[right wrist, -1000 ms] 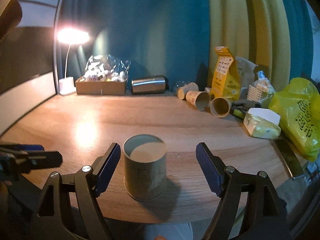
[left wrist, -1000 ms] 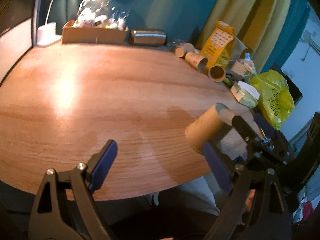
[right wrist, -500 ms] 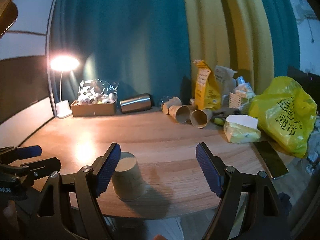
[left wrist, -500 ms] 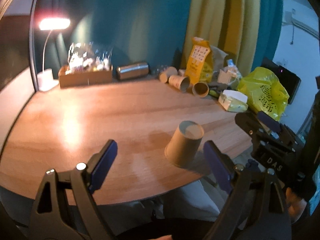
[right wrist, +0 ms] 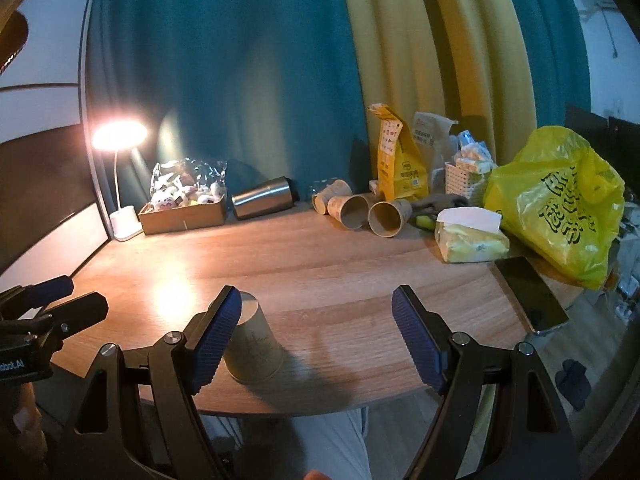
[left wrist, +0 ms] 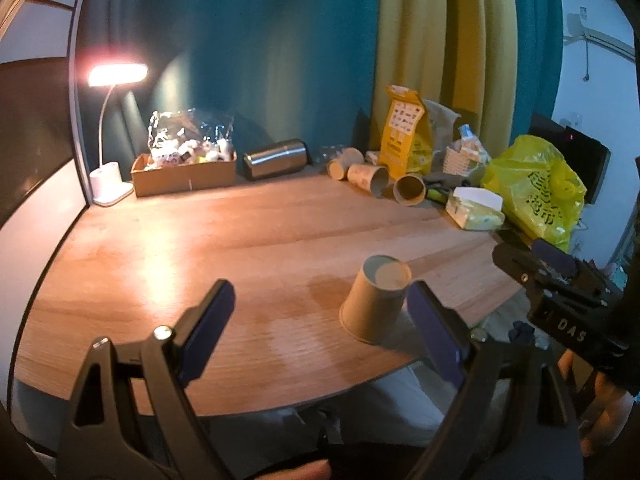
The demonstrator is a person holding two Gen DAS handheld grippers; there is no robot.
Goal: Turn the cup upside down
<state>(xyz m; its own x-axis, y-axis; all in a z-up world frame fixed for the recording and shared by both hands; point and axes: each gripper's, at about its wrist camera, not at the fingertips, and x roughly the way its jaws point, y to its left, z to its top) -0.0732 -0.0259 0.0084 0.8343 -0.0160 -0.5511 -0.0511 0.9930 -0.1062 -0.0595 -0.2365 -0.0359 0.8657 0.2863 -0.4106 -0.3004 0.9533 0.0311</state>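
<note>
A brown paper cup (left wrist: 374, 304) stands upside down on the wooden table (left wrist: 240, 240) near its front edge. It also shows in the right wrist view (right wrist: 254, 350), partly behind the right gripper's left finger. My left gripper (left wrist: 320, 328) is open and empty, pulled back from the table, with the cup just inside its right finger. My right gripper (right wrist: 316, 338) is open and empty, with the cup at its left finger. The right gripper appears at the right of the left wrist view (left wrist: 552, 276). The left gripper appears at the left of the right wrist view (right wrist: 52, 304).
At the table's back stand a lit desk lamp (left wrist: 116, 76), a cardboard box of snacks (left wrist: 184, 170), a steel tumbler on its side (left wrist: 276, 159), several paper cups lying down (left wrist: 408, 189), an orange bag (left wrist: 404, 132), a tissue pack (left wrist: 474, 208) and a yellow plastic bag (left wrist: 536, 192). A phone (right wrist: 530, 294) lies at the right edge.
The cup stood tilted between the right gripper's fingers, then was set down upside down. Both grippers have drawn back and up from it, and stay open.
</note>
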